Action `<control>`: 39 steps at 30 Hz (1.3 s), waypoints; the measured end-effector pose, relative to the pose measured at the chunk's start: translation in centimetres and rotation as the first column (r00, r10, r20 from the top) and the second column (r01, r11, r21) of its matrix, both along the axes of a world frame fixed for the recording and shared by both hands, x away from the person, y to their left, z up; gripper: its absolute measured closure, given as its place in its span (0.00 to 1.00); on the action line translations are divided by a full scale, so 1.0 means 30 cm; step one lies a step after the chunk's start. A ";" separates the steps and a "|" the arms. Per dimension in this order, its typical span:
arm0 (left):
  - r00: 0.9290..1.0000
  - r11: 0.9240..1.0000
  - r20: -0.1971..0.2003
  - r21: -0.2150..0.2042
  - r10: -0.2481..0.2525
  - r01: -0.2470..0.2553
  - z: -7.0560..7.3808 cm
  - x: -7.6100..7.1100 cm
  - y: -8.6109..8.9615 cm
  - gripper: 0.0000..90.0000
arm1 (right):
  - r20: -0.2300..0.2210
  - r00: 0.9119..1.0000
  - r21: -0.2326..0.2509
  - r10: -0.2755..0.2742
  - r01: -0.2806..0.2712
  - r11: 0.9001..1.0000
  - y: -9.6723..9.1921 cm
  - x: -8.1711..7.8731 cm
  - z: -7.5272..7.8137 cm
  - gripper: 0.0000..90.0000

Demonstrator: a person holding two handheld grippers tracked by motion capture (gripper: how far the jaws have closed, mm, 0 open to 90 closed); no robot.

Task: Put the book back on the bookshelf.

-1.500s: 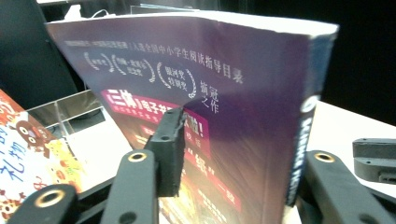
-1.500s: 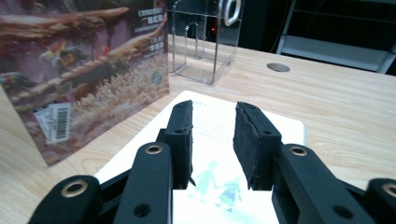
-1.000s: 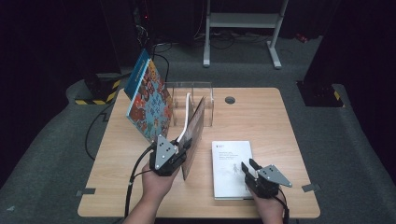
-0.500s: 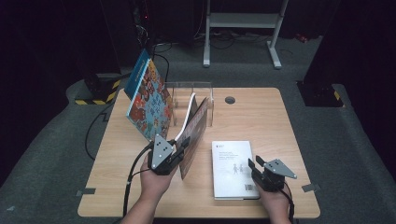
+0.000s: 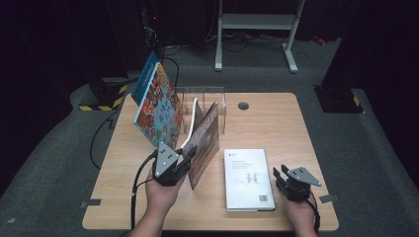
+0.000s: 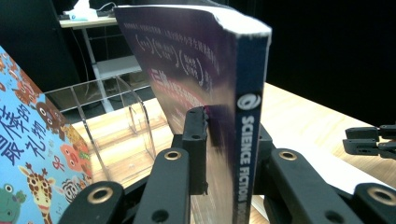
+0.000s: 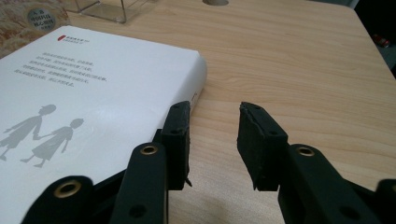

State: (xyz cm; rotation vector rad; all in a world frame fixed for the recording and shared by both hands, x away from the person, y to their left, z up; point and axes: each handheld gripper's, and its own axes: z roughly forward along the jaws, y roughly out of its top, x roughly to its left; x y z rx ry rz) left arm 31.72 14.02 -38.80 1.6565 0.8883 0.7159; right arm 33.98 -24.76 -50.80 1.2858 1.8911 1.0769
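Left gripper view shows my left gripper (image 6: 224,140) has just been closing, now clamped on the purple book (image 6: 196,70) for shelving, while my right gripper (image 7: 212,140) gapes empty.

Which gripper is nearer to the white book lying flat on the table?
Right. The right gripper sits just beside the white book, fingers empty. The left gripper is farther off, gripping the upright purple book.

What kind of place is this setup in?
Likely a lab or recording room, not a home: one wooden table on grey carpet, dark curtained surroundings, a metal stand behind, and hazard-striped tape on the floor.
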 end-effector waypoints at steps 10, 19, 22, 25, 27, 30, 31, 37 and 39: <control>0.998 0.998 0.036 0.045 0.052 -0.054 -0.003 -0.016 -0.026 0.90 | 0.008 1.000 0.016 -0.003 0.003 1.000 -0.050 0.009 -0.001 0.72; 0.997 0.996 0.043 0.050 0.068 -0.070 -0.004 -0.013 -0.025 0.90 | -0.008 1.000 0.001 -0.005 0.005 1.000 -0.056 0.007 -0.024 0.70; 0.998 0.997 0.033 0.046 0.060 -0.062 0.001 0.003 -0.034 0.84 | 0.002 1.000 -0.001 -0.006 0.006 1.000 -0.053 0.007 -0.022 0.69; 0.995 0.993 0.031 0.073 0.091 -0.093 0.018 0.022 -0.058 0.82 | 0.012 1.000 -0.010 -0.026 0.027 1.000 -0.053 0.008 -0.026 0.65; 0.996 0.994 0.019 0.071 0.087 -0.088 0.022 0.032 -0.067 0.86 | 0.007 1.000 -0.009 -0.028 0.028 1.000 -0.054 0.004 -0.027 0.65; 0.996 0.994 0.018 0.063 0.083 -0.084 0.021 0.031 -0.071 0.91 | 0.014 1.000 -0.008 -0.026 0.026 1.000 -0.055 0.000 -0.025 0.65; 0.997 0.995 0.018 0.059 0.076 -0.077 0.020 0.031 -0.072 0.91 | 0.019 1.000 -0.010 -0.020 0.021 1.000 -0.056 -0.003 -0.025 0.66; 0.998 0.996 0.027 0.056 0.065 -0.067 0.016 0.025 -0.079 0.93 | 0.027 0.999 -0.033 -0.017 0.018 0.999 -0.051 -0.005 -0.031 0.67; 0.997 0.996 0.028 0.052 0.070 -0.072 0.015 0.027 -0.078 0.93 | 0.036 0.999 -0.037 -0.016 0.018 0.999 -0.051 -0.007 -0.031 0.67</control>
